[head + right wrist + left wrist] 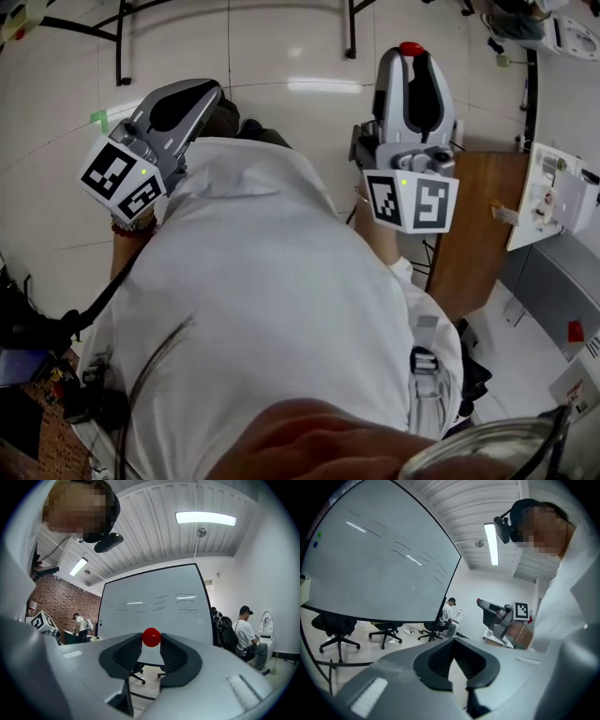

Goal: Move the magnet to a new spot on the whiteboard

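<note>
The right gripper (151,642) is clenched on the magnet (151,637). The magnet is a small red round piece pinched at the very tips of the ribbed pads, clear of the whiteboard (154,602). The whiteboard stands well apart, straight ahead in the right gripper view. The left gripper (453,641) has its jaws together with nothing between them.

Handling, as judged:
- The magnet is likely light, rigid and smooth, so a tip pinch can slip or let it roll.
- Hold it across its widest part and keep the flat face free towards the board.
- Expect it to snap on near the surface.
- Choose a bare area, away from the faint strokes along the board's top edge.
</note>
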Motion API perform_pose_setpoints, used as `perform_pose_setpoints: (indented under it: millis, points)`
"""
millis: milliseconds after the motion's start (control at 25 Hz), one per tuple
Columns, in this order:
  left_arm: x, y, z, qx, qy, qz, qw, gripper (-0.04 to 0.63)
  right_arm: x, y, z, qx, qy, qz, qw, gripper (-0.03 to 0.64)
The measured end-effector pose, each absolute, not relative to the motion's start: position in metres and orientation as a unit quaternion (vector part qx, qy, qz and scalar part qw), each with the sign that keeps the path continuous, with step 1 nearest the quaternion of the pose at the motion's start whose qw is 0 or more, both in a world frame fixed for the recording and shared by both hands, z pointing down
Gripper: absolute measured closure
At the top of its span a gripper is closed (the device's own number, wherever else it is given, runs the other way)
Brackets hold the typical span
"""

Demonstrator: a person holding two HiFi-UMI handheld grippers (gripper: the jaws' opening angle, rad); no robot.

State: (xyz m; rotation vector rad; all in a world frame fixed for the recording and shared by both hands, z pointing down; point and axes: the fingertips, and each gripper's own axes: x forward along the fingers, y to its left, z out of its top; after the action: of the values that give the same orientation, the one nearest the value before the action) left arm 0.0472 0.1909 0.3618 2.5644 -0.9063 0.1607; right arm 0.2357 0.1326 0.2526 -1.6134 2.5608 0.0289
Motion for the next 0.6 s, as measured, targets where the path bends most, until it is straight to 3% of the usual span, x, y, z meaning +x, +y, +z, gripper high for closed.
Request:
perform_pose_setpoints:
  millis: [600]
  points:
    - [0.060, 0.192, 0.351, 0.933, -0.303, 0.063, 0.184, 0.598, 0.247, 0.155, 0.251, -0.545, 0.835, 0.021, 0.071, 0.497]
